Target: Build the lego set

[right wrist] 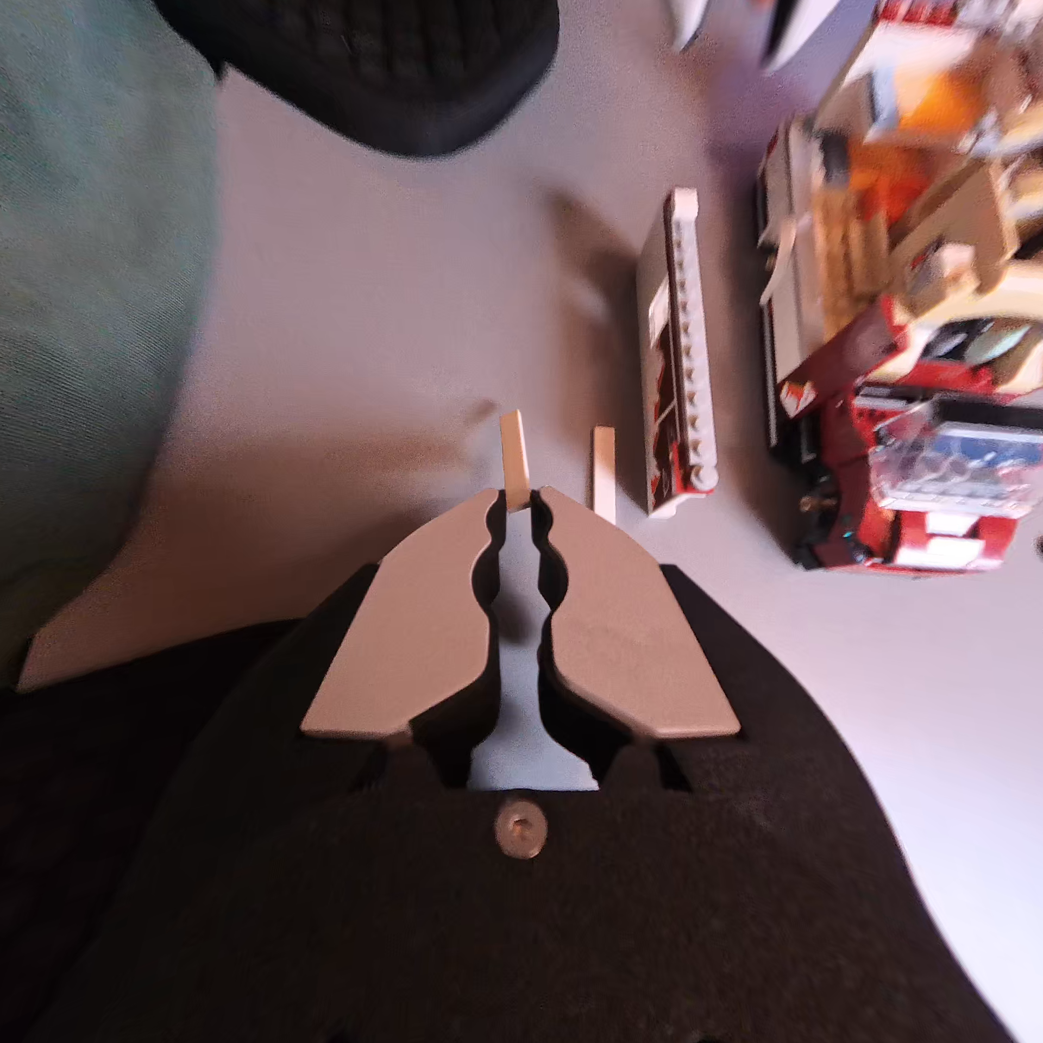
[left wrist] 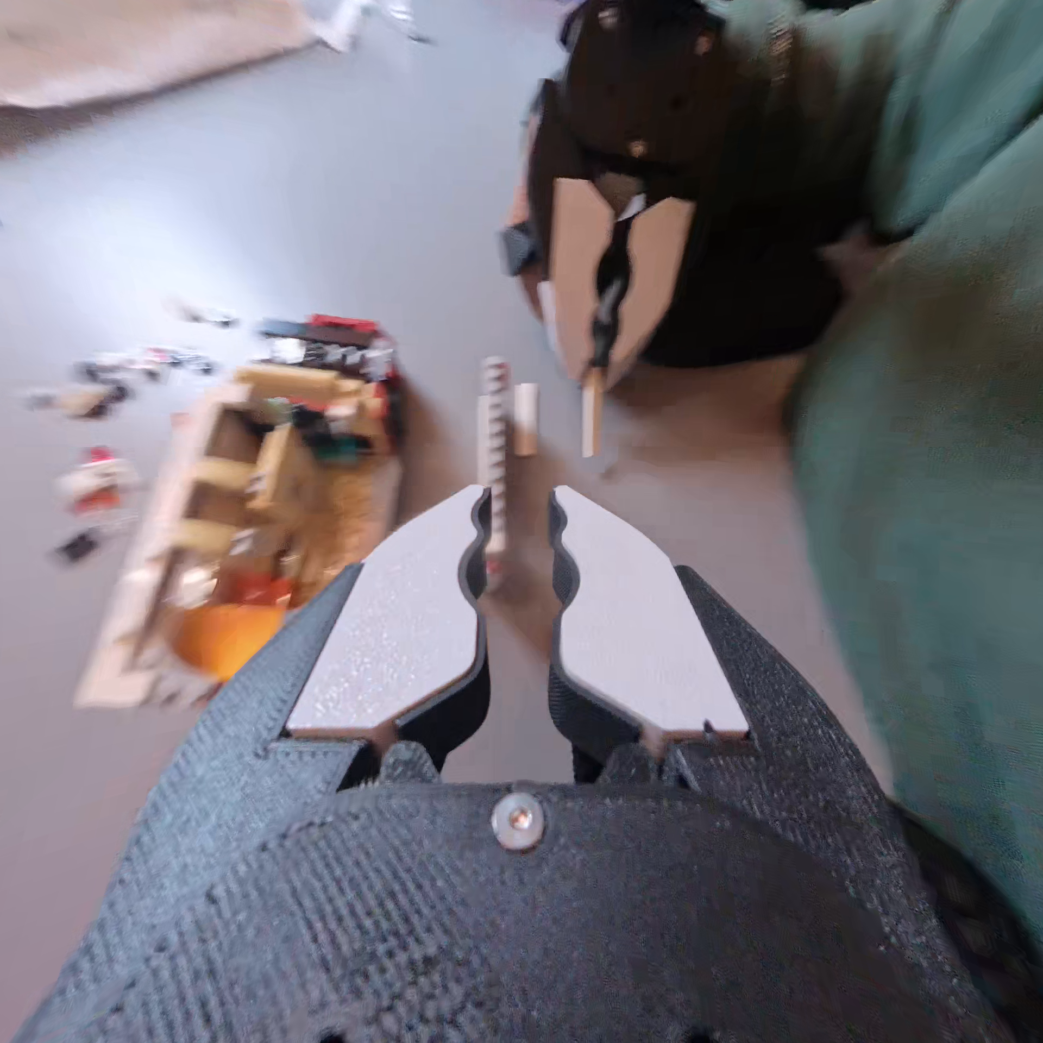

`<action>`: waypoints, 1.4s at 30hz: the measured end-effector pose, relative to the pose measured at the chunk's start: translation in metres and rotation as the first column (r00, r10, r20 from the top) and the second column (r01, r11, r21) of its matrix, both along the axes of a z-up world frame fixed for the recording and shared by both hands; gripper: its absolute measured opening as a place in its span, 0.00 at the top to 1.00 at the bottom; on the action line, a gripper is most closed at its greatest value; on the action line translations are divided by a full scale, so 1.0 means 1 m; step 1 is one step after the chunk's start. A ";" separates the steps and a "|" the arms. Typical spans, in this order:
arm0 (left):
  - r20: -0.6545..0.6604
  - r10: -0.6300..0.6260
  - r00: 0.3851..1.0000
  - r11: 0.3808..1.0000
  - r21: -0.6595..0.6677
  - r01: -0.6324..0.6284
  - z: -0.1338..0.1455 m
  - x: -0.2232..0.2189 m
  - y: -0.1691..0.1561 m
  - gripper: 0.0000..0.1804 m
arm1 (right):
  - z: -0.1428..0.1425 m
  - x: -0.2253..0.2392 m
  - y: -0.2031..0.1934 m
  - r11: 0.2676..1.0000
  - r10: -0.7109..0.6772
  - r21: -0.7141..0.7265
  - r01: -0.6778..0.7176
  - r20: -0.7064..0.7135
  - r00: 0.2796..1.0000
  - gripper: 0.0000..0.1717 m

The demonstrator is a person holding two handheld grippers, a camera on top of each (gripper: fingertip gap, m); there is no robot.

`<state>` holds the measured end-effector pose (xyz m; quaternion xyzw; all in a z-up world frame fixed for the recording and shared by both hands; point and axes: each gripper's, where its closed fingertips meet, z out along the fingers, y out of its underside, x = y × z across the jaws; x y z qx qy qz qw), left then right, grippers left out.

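Note:
My left gripper (left wrist: 519, 496) is open and holds nothing. A long white and red studded strip (left wrist: 496, 451) lies on the grey table just ahead, its near end running in beside the left finger (left wrist: 451, 542). My right gripper (right wrist: 518, 496) is shut on one end of a small tan tile (right wrist: 516, 463), which sticks out forward above the table. The left wrist view shows that gripper (left wrist: 598, 367) pinching the tile (left wrist: 591, 417) too. A second tan tile (right wrist: 604, 474) lies beside the strip (right wrist: 686, 350); it also shows in the left wrist view (left wrist: 526, 417).
The partly built tan, red and orange lego model (left wrist: 254, 480) stands left of the strip, and at the right in the right wrist view (right wrist: 903, 282). Small loose pieces (left wrist: 96, 480) lie farther left. A green cloth (left wrist: 931, 395) fills the right side. Some 12 cm of space lies between my two pairs of fingers.

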<state>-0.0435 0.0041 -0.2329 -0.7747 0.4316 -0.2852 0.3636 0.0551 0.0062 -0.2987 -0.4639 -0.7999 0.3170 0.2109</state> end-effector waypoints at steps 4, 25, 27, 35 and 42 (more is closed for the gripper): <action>-0.128 0.080 0.989 0.996 0.057 -0.073 -0.030 -0.021 0.006 0.82 | -0.011 0.000 0.002 1.000 -0.009 0.012 0.008 0.085 0.996 0.96; -0.155 0.068 0.986 0.996 0.067 -0.058 -0.076 0.002 0.006 0.88 | -0.018 -0.005 -0.010 0.995 0.052 0.078 -0.069 0.205 0.977 0.96; -0.155 0.078 0.985 0.993 0.105 -0.062 -0.069 -0.002 0.007 0.83 | -0.018 -0.004 -0.011 0.995 0.059 0.072 -0.075 0.208 0.976 0.96; -0.163 -0.124 0.979 0.826 0.529 0.193 -0.010 0.044 -0.031 0.90 | 0.034 -0.018 -0.017 0.921 -0.009 -0.390 0.012 0.009 1.000 0.96; -0.274 -0.105 0.956 0.747 0.613 0.257 -0.018 0.062 -0.027 0.93 | 0.040 -0.023 -0.028 0.852 0.014 -0.524 -0.006 0.011 1.000 0.96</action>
